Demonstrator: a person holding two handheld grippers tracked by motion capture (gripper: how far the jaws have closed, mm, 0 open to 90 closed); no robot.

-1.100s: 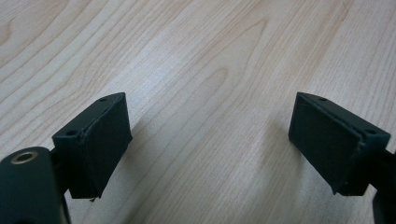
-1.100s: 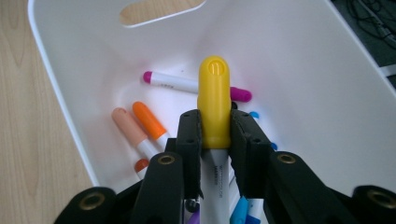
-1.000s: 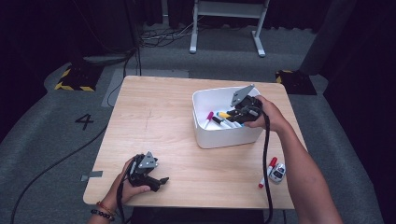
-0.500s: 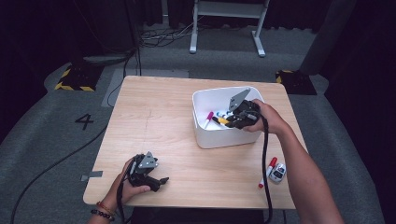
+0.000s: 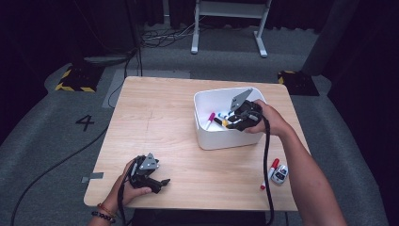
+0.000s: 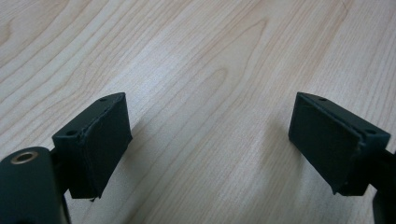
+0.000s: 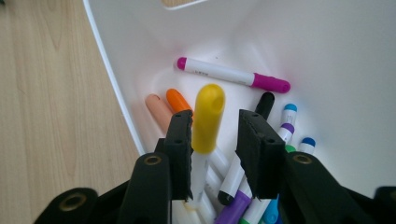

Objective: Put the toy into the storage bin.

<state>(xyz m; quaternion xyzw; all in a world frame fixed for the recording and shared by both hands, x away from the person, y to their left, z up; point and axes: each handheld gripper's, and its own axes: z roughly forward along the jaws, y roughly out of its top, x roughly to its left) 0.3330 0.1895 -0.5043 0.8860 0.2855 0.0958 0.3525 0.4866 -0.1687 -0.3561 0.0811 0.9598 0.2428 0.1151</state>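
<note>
Pinching nothing firmly that I can confirm, the right gripper has its jaws set either side of a yellow marker; one jaw looks to touch the barrel, while a gap shows at the other, so whether they have let go or are only loosely closed cannot be told. It hangs inside the white bin, over a heap of other markers in magenta, orange, black, blue and purple. The yellow marker points cap-forward between the jaws, above the heap.

A marker should be light, stiff and smooth, with a round plastic barrel that may roll or slip between flat pads; I judge the best hold is across the mid-barrel, just below the cap, square to the pads.

The left gripper rests spread wide and empty on the table near its front edge. A red marker and toy car lie on the table outside the bin.
</note>
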